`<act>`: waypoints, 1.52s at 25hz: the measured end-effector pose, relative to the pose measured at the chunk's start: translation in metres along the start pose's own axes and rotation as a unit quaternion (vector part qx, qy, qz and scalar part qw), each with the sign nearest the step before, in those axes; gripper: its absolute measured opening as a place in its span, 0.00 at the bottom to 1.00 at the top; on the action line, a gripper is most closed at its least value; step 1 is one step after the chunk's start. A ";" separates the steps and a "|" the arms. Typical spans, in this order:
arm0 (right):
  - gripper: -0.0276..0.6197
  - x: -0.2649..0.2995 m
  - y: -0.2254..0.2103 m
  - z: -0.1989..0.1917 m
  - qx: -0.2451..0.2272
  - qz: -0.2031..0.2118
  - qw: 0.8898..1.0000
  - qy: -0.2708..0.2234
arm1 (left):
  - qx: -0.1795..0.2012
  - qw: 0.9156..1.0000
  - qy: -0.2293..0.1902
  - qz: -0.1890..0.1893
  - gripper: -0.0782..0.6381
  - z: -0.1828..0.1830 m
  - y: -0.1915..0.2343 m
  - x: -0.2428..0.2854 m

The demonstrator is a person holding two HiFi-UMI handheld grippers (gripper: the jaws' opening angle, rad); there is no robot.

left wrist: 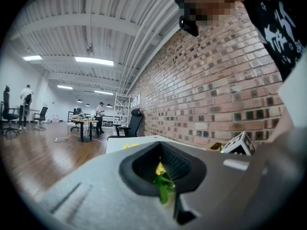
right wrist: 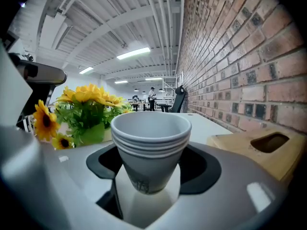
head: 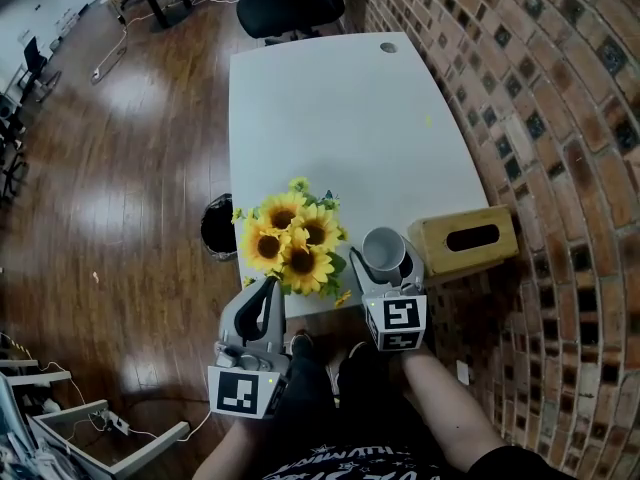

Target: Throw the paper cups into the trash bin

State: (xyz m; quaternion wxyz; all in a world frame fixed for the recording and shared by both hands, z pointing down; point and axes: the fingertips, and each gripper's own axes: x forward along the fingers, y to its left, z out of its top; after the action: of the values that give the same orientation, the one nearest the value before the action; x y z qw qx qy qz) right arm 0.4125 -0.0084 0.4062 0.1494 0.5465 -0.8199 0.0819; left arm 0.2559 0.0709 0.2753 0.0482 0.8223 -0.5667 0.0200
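A stack of white paper cups (head: 384,252) stands upright on the near edge of the white table (head: 340,118), right of a sunflower bunch. My right gripper (head: 385,270) has one jaw on each side of the stack. In the right gripper view the cups (right wrist: 151,138) fill the gap, with dark slivers of pad showing on both sides, and the walls look undented. The left gripper (head: 266,290) hangs off the table's front edge below the flowers, jaws together and empty. A black trash bin (head: 216,226) sits on the wooden floor left of the table.
Sunflowers (head: 290,238) stand just left of the cups. A wooden tissue box (head: 465,240) lies right of them, against the brick wall (head: 560,118). A black office chair (head: 290,3) is at the table's far end. My legs are below the table edge.
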 end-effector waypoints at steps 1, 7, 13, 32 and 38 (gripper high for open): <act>0.56 -0.003 0.001 0.004 0.002 0.003 1.000 -0.005 | 0.001 1.000 -0.002 0.000 0.12 0.001 -0.001 0.000; 0.56 -0.026 0.009 0.037 0.020 0.027 0.999 -0.034 | 0.007 1.000 -0.017 -0.006 0.12 0.013 -0.006 -0.002; 0.56 -0.049 0.012 0.079 0.000 0.050 0.997 -0.057 | 0.019 0.999 -0.036 -0.007 0.12 0.030 -0.007 -0.002; 0.56 -0.091 0.009 0.157 -0.014 0.133 0.987 -0.088 | 0.091 0.994 -0.064 0.002 0.12 0.075 -0.017 0.008; 0.56 -0.088 0.019 0.160 -0.005 0.173 0.980 -0.093 | 0.137 0.985 -0.079 0.066 0.12 0.113 0.013 -0.019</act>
State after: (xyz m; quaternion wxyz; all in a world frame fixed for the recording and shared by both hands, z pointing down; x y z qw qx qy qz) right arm 0.4019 0.0277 0.2271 0.0589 0.4008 -0.9128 0.0508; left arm 0.2349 0.0721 0.1617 -0.1114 0.7809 -0.6136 0.0355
